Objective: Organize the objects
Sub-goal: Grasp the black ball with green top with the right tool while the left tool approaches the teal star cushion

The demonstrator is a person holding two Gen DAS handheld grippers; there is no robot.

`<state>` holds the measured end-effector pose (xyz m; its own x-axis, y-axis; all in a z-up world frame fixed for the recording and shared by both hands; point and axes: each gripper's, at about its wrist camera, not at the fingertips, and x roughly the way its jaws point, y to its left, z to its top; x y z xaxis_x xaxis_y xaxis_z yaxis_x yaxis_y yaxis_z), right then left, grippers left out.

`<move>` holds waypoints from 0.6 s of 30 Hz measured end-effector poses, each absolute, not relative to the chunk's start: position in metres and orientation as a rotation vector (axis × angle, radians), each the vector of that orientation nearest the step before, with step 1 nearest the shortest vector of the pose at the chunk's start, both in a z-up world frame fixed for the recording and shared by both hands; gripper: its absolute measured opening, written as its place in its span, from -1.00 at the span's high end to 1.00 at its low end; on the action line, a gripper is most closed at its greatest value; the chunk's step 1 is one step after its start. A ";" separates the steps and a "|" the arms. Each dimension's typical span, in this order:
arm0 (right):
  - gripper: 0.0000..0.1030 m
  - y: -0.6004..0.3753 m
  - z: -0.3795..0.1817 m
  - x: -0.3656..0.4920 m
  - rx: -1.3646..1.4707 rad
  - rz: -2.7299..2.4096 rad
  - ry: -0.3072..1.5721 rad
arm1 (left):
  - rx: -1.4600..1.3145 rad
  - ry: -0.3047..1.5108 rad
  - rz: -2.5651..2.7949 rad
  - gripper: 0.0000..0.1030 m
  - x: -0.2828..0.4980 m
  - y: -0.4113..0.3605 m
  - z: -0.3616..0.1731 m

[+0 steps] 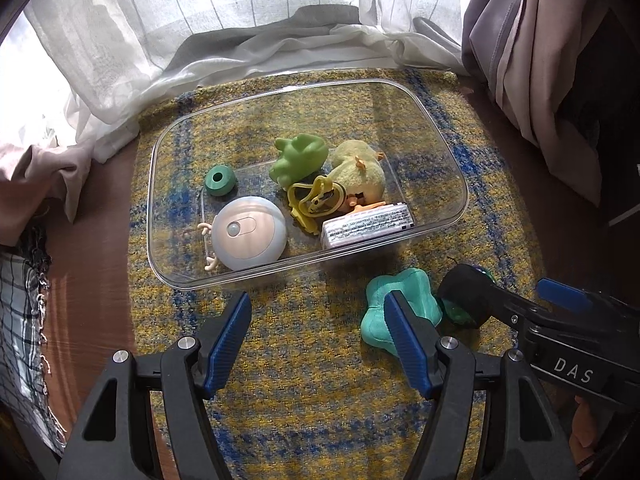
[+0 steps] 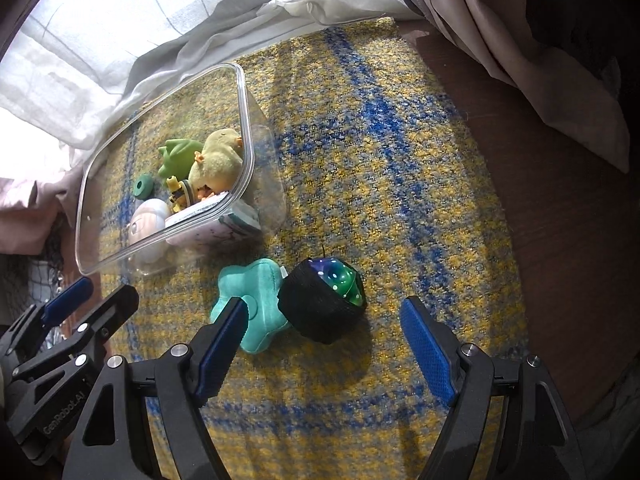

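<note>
A clear plastic bin [image 1: 448, 152] [image 2: 245, 120] sits on a yellow and blue mat. It holds a green ring [image 1: 219, 181], a round pale toy [image 1: 248, 233], a green rubber toy [image 1: 299, 158], a yellow plush [image 1: 360, 168], a yellow clip [image 1: 316, 200] and a small white box [image 1: 366, 226]. In front of the bin lie a teal plush star [image 1: 384, 312] [image 2: 256, 288] and a black ball with a green glossy inset [image 1: 466, 294] [image 2: 326, 300], touching each other. My left gripper [image 1: 318, 330] is open and empty beside the star. My right gripper [image 2: 324, 344] is open around the ball, just short of it.
White curtains [image 1: 200, 32] and grey cloth lie behind the bin. Mauve drapes [image 1: 540, 60] hang at the right. The mat [image 2: 400, 160] lies on a dark wooden surface [image 2: 560, 200]. Checked fabric [image 1: 20, 320] lies at the far left.
</note>
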<state>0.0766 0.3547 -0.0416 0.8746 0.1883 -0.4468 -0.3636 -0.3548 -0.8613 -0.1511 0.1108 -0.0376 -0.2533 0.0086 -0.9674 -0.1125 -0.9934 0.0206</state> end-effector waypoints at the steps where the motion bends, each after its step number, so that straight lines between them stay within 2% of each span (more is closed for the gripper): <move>1: -0.52 0.356 -0.042 0.079 -1.847 0.569 0.137 | -1.877 0.133 2.420 -0.33 -0.152 0.111 -0.040; 18: -0.52 0.369 -0.054 0.112 -1.843 0.471 0.222 | -2.000 0.148 2.343 -0.33 -0.157 0.117 -0.073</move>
<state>0.1115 0.3687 -0.0542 0.9010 0.0820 -0.4260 -0.3811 -0.3197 -0.8675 -0.1567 0.1172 -0.0731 -0.1582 -0.0186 -0.9872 -0.1056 -0.9938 0.0357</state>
